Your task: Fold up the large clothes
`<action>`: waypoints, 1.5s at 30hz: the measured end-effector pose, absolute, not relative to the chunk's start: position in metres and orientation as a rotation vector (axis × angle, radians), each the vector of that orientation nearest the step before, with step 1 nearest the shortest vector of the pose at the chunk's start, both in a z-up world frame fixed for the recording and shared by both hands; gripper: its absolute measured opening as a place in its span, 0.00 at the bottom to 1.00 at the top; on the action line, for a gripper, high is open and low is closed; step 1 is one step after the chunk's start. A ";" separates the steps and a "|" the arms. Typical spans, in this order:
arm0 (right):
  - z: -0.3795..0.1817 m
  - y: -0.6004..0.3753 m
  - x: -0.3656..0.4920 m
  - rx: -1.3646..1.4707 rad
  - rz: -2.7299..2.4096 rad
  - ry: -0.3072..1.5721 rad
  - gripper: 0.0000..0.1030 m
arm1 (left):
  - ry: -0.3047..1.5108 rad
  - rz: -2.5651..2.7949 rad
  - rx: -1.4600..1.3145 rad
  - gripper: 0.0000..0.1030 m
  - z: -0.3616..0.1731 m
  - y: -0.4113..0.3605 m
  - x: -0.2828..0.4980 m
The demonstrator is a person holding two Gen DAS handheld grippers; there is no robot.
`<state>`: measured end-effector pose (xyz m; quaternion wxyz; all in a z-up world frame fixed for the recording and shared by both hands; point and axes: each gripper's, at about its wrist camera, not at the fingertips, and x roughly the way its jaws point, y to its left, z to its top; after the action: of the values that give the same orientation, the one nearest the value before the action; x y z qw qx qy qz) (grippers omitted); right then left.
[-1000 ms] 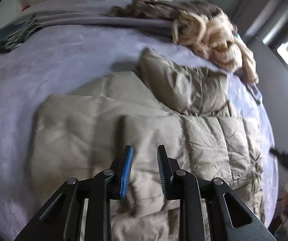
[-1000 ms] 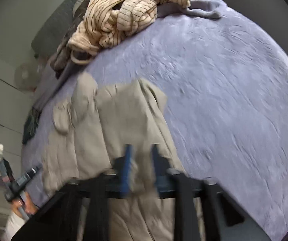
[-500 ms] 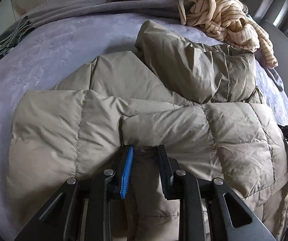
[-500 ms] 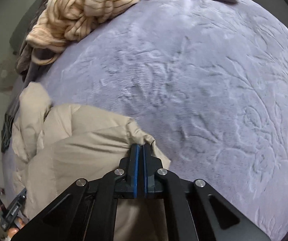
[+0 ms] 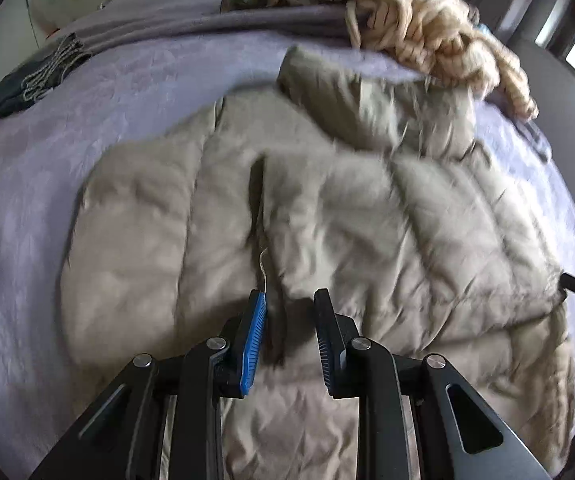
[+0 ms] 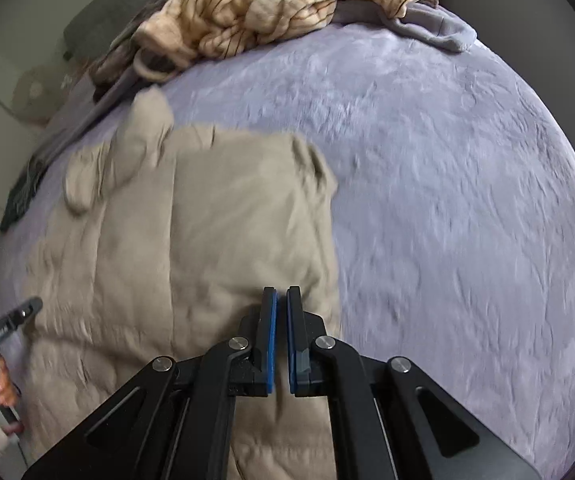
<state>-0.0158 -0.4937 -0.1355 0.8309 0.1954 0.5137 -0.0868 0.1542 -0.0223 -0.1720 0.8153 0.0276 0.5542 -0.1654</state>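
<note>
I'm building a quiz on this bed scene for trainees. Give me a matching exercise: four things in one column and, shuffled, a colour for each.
Things:
1. puffer jacket
2. bedspread
3. striped sweater
4. left gripper pad

Colours:
A. blue
B. lavender
C. khaki beige
D. cream with dark stripes

Pairs: 1-C, 2-B, 3-D, 4-A
</note>
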 end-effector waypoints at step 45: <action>-0.072 -0.452 -0.106 0.562 -0.041 1.165 0.86 | 1.295 -0.113 0.095 0.99 -0.093 -0.012 0.033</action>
<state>-0.1055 -0.4524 -0.0724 0.7979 0.2618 0.5426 -0.0193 0.0332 -0.0116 -0.0933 0.7951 0.0441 0.6026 -0.0527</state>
